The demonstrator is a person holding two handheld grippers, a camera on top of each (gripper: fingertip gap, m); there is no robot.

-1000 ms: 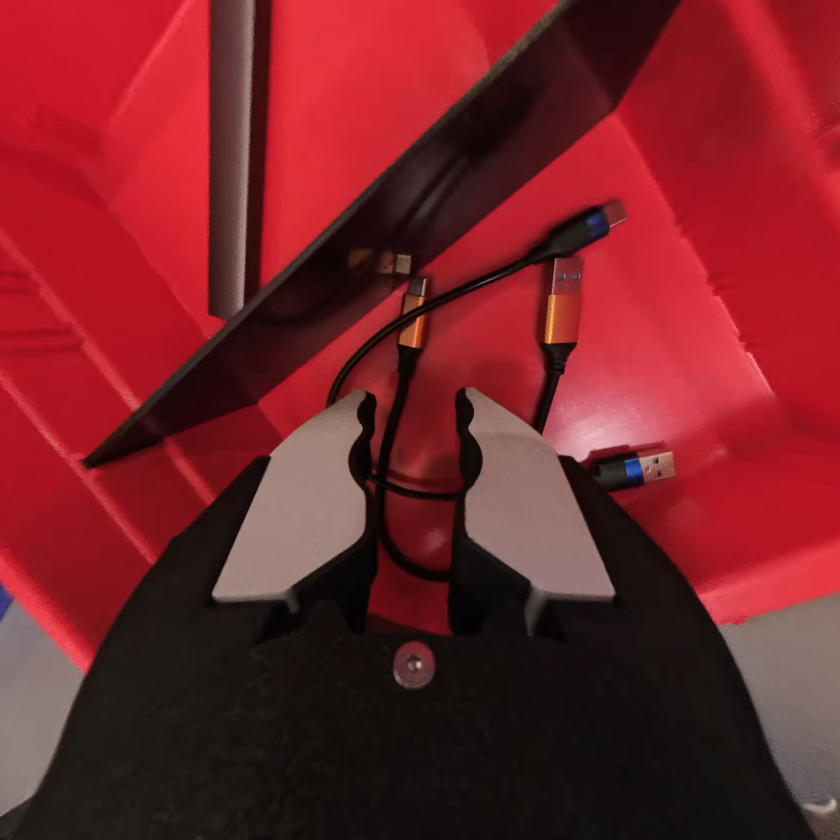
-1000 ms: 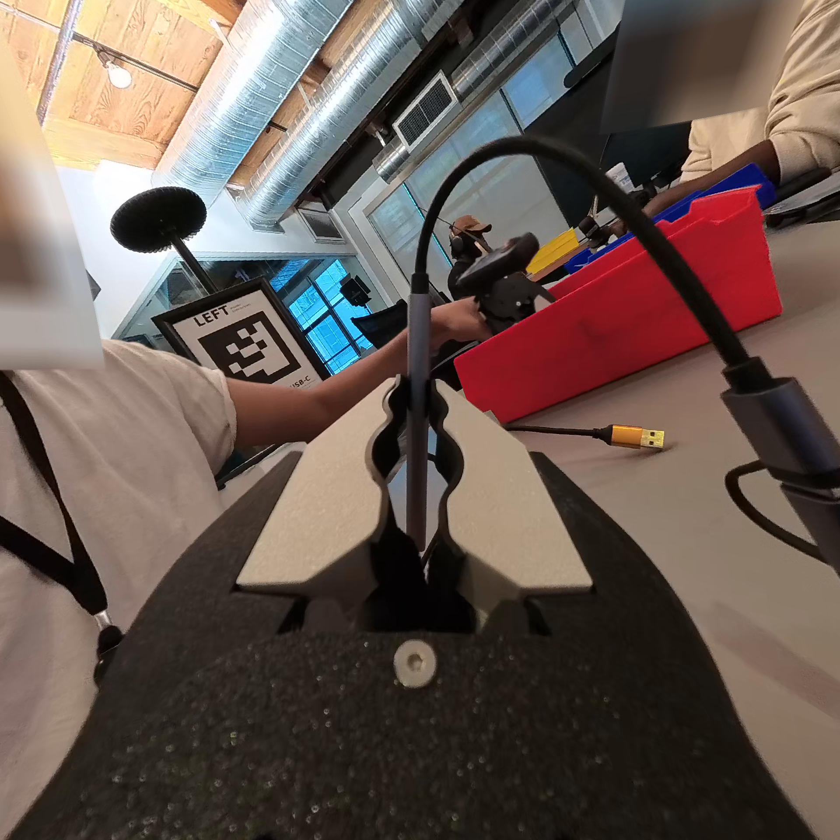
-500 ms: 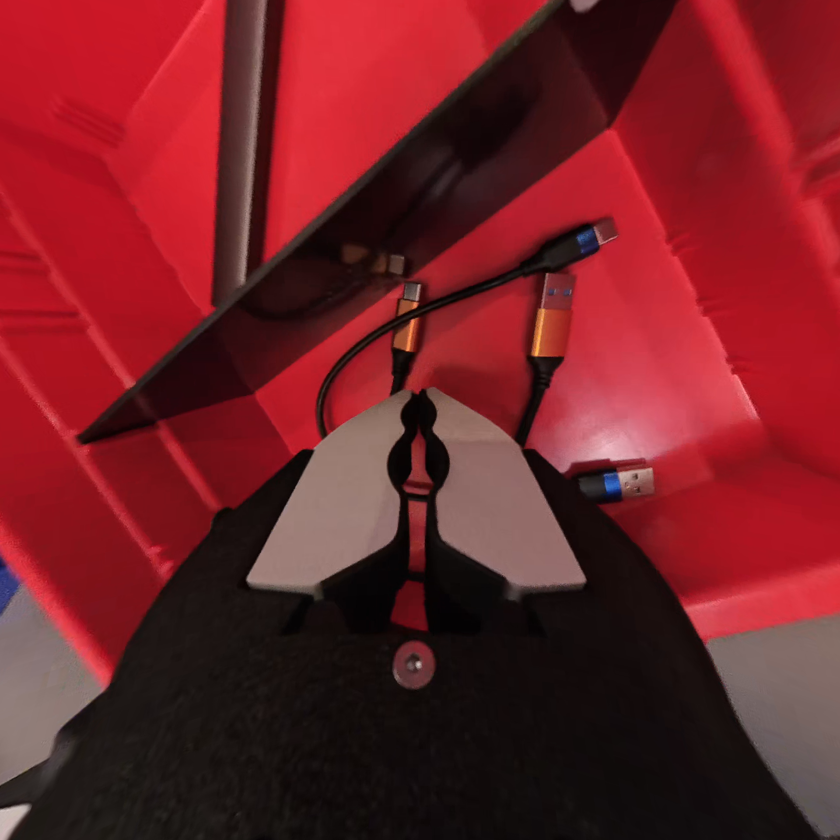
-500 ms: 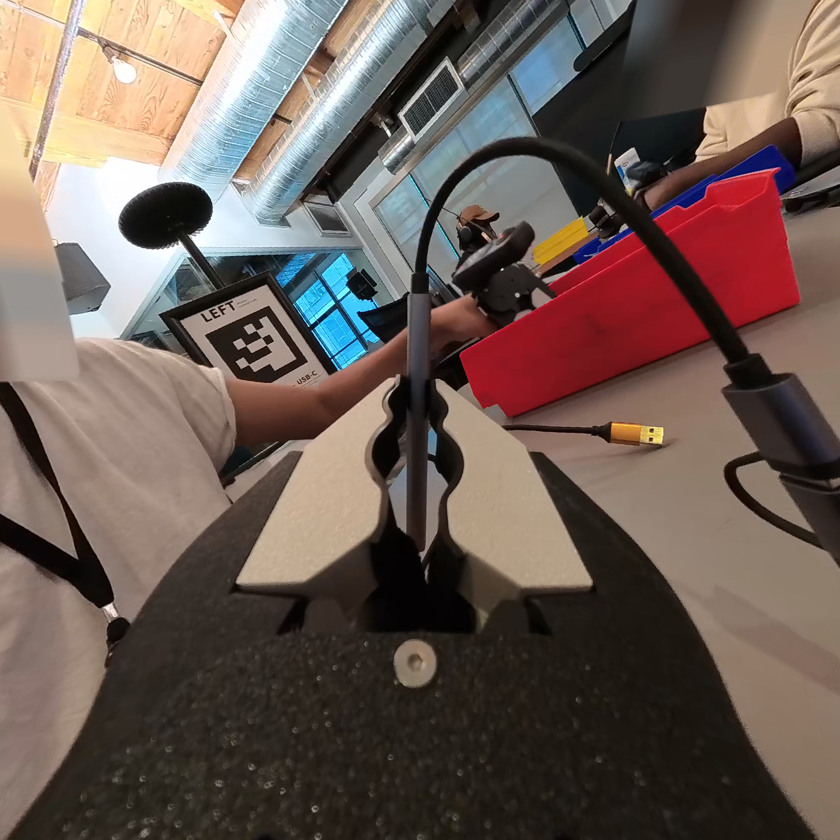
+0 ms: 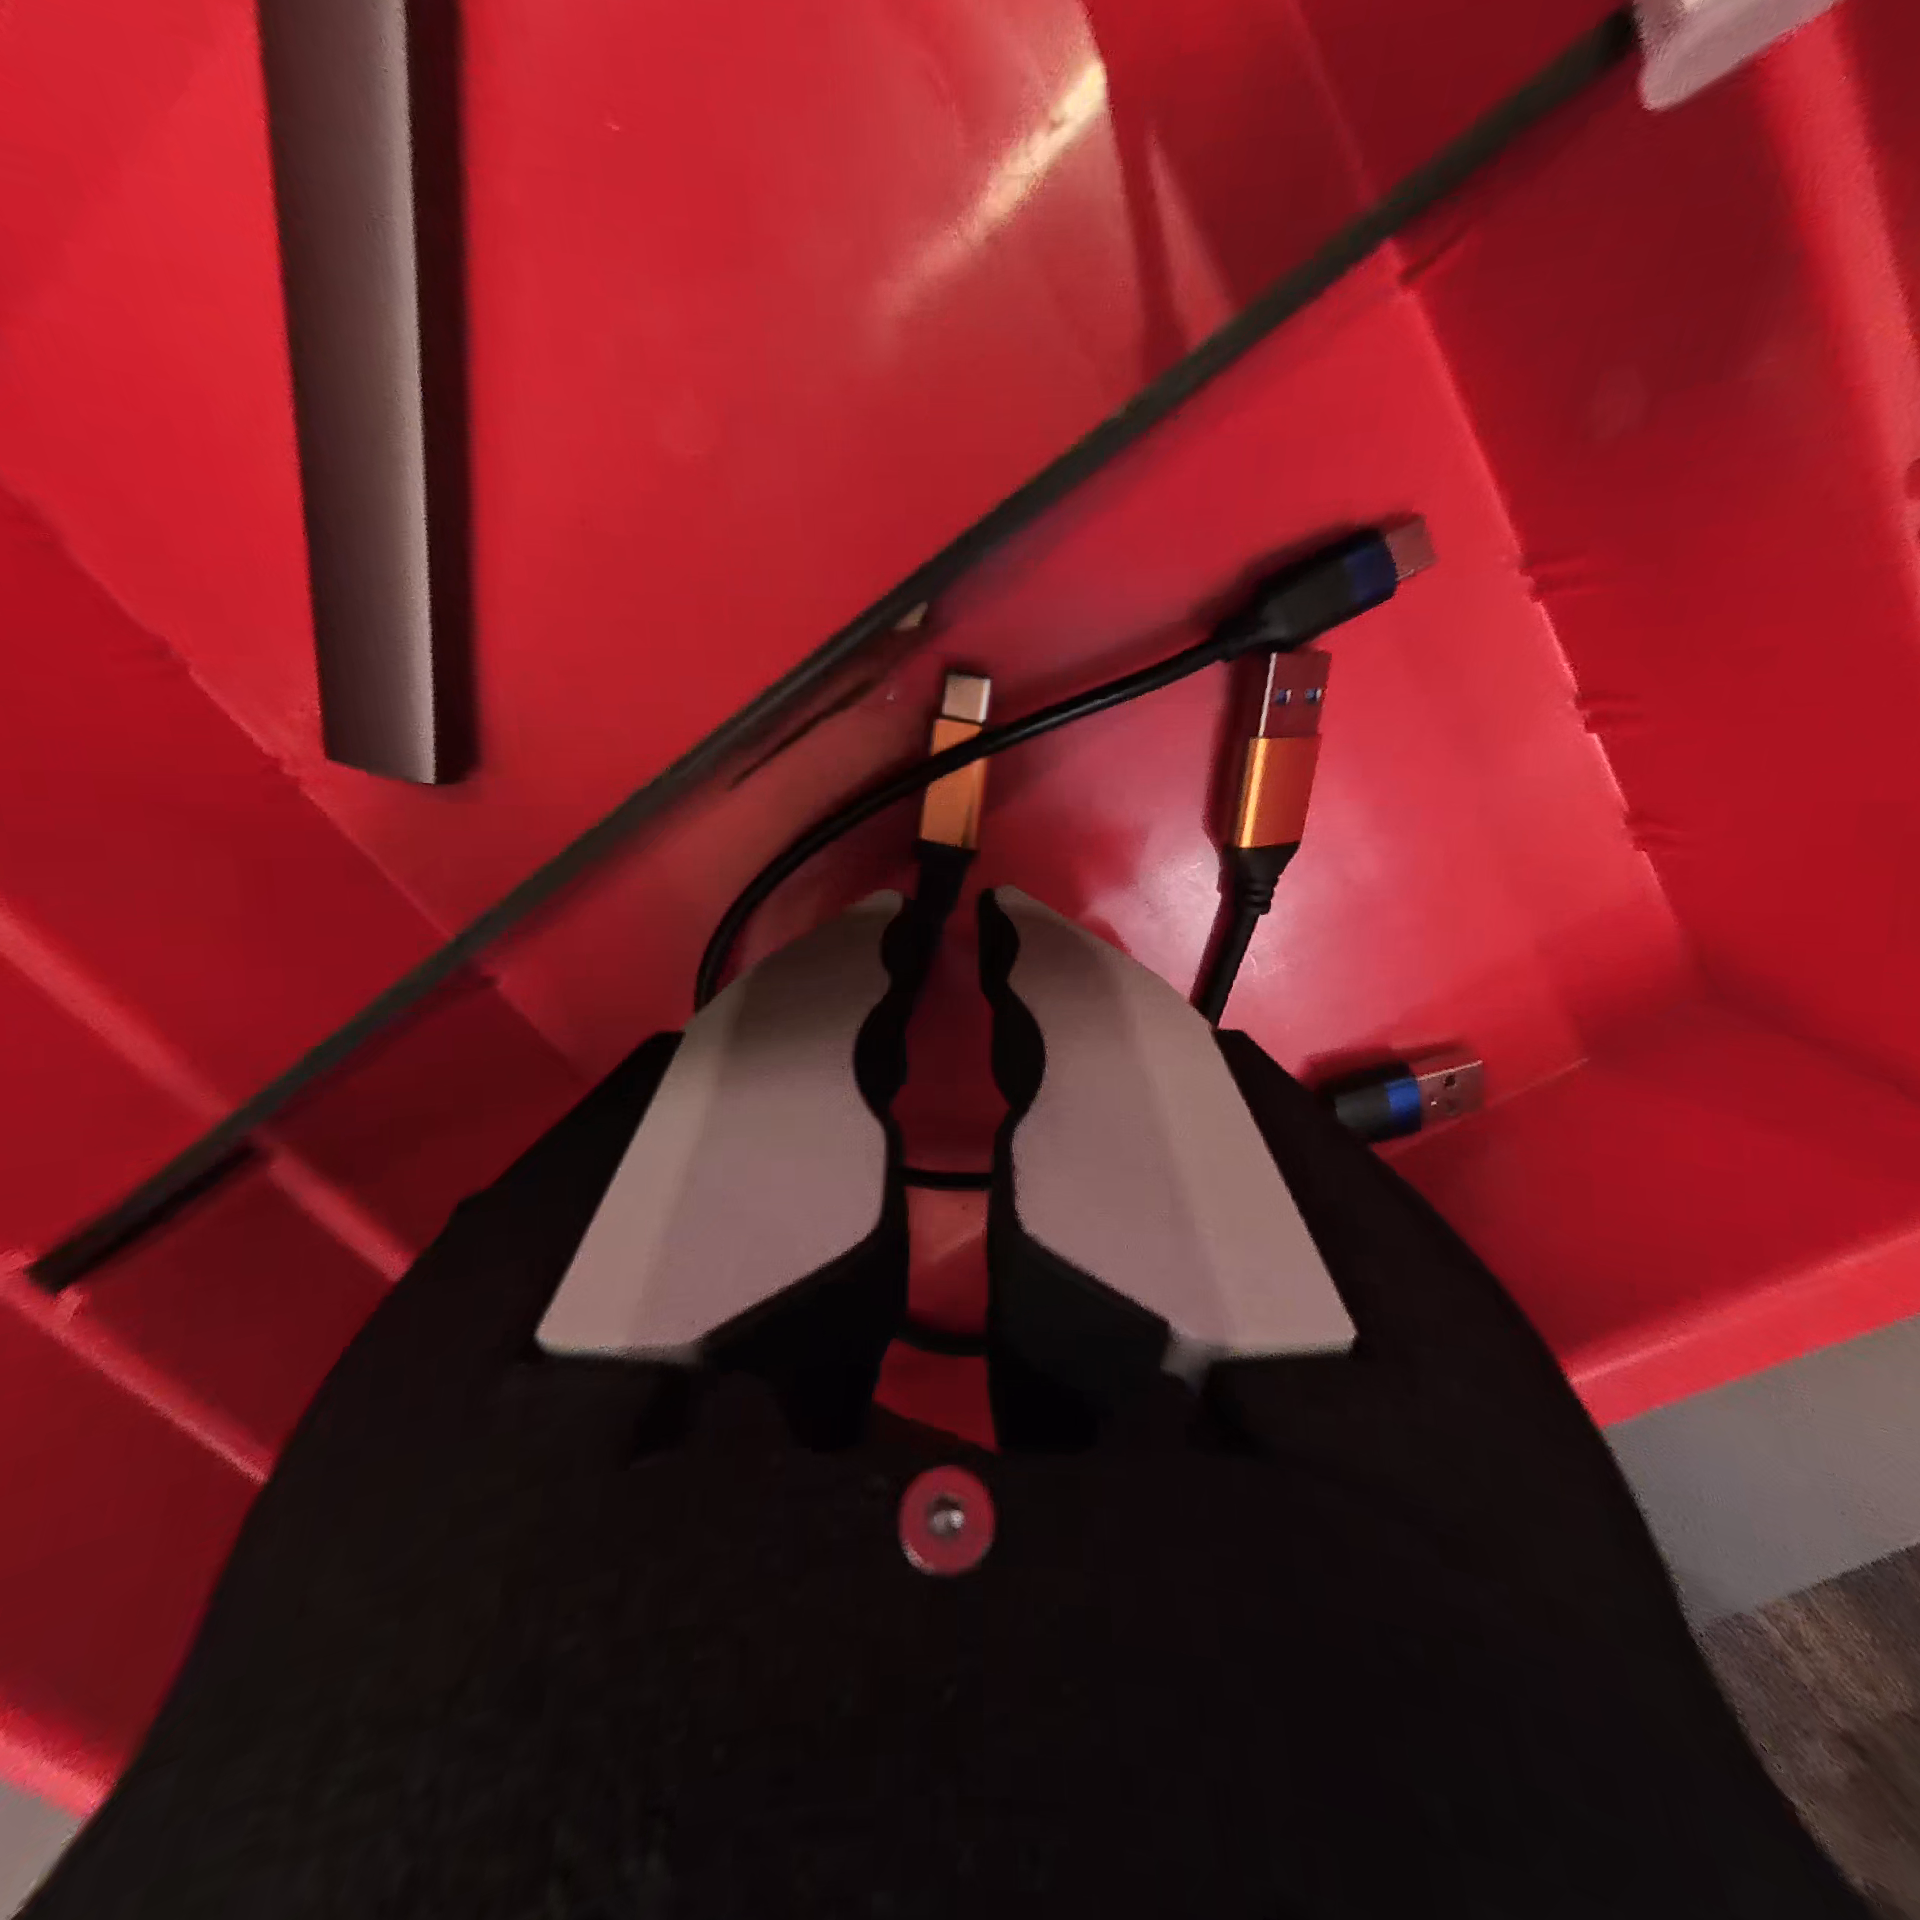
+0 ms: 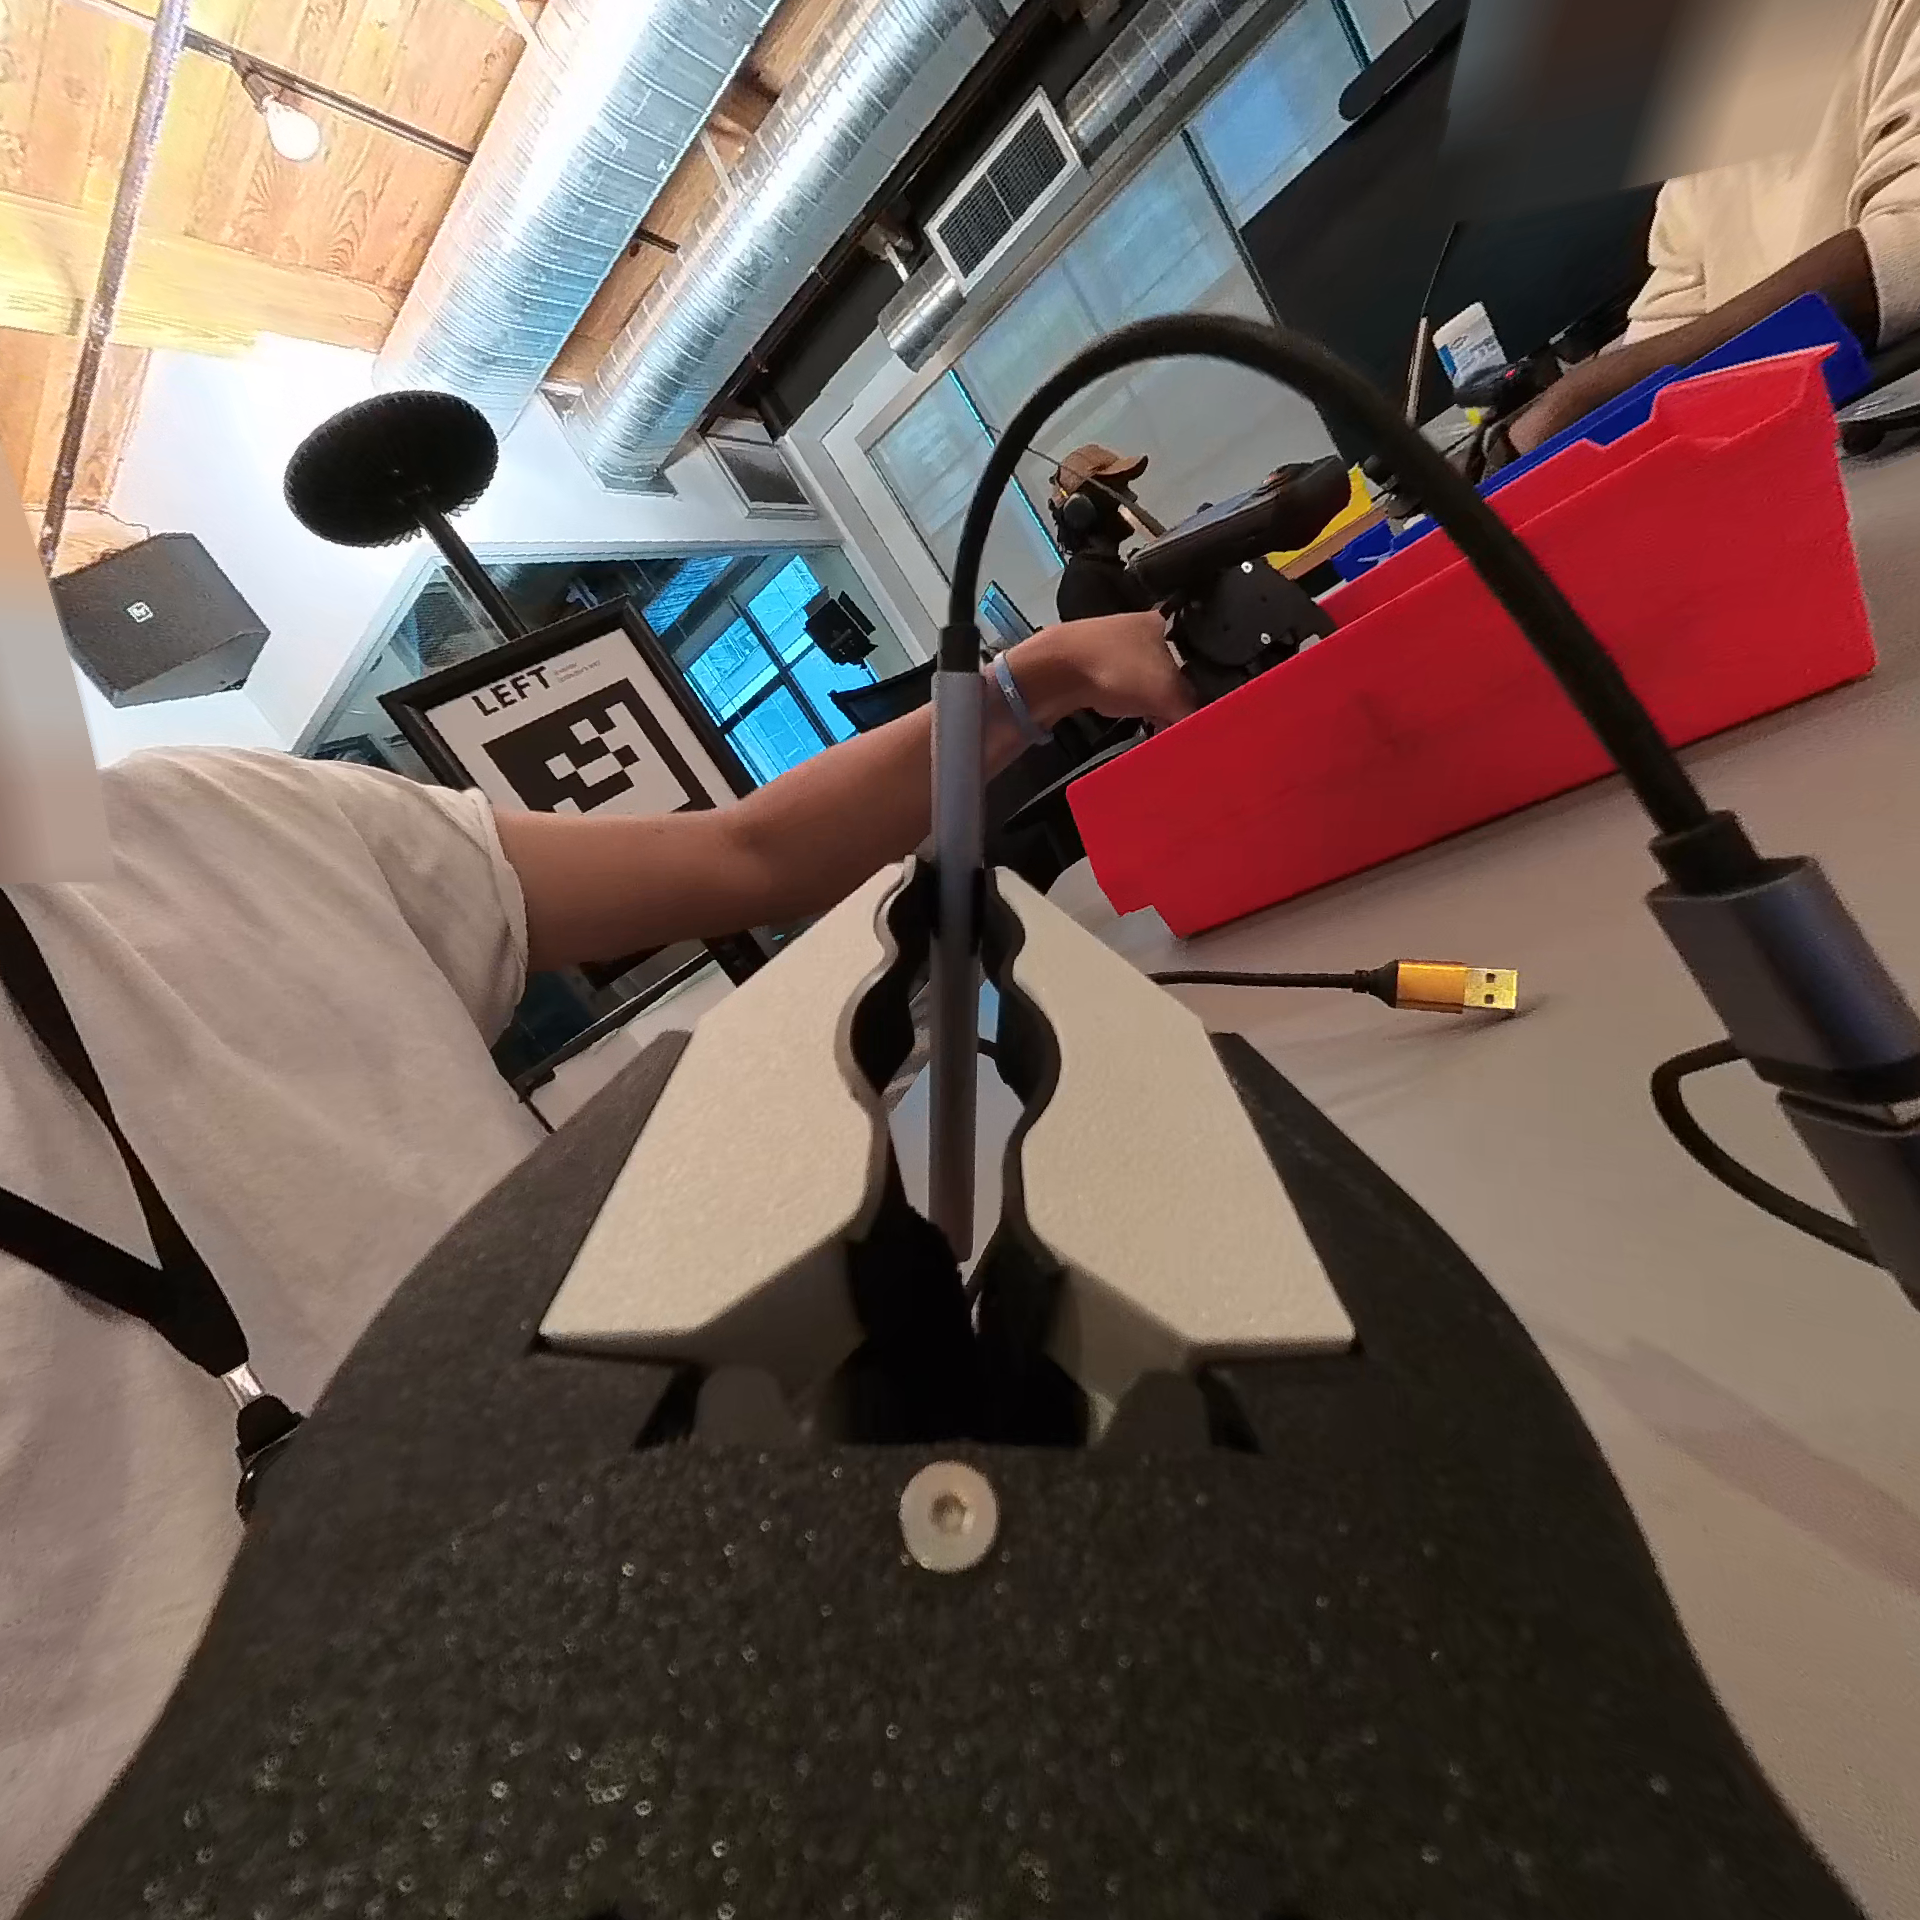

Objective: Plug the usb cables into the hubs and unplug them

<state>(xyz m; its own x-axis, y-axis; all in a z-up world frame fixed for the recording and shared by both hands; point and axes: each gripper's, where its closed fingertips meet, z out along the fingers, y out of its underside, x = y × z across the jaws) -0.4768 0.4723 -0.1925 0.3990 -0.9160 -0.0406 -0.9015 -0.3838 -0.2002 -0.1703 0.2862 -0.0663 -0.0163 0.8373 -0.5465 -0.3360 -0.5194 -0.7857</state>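
My left gripper [image 5: 948, 909] is low inside a red bin [image 5: 1714, 623], over a black cable with orange plugs. Its jaws stand a narrow gap apart. The cable runs from the small orange plug [image 5: 954, 774] into that gap along the left finger [image 5: 748, 1122]. The wider orange plug [image 5: 1273, 774] lies to the right. My right gripper [image 6: 948, 883] is shut on a slim grey adapter bar [image 6: 951, 935], held upright. The bar's black cable [image 6: 1351, 395] arcs right to a grey connector [image 6: 1787, 966].
A black divider [image 5: 935, 582] crosses the bin, with a grey bar [image 5: 364, 416] beyond it. A second black cable with blue-collared plugs [image 5: 1403, 1099] lies beside the orange one. In the right wrist view a gold plug [image 6: 1449, 987] lies on the grey table before the red bin [image 6: 1507, 748]; a person's arm [image 6: 727, 842] reaches to it. The gap from one gripper's tips to the other's is roughly 40 centimetres. The wider orange plug [image 5: 1273, 774] is closer to my left gripper, around 5 centimetres from its tips; the right tips are 35 centimetres off.
My left gripper's jaws closed from wide open to touching, and now stand slightly apart again over the cable. The right gripper has kept its hold and tilted a little.
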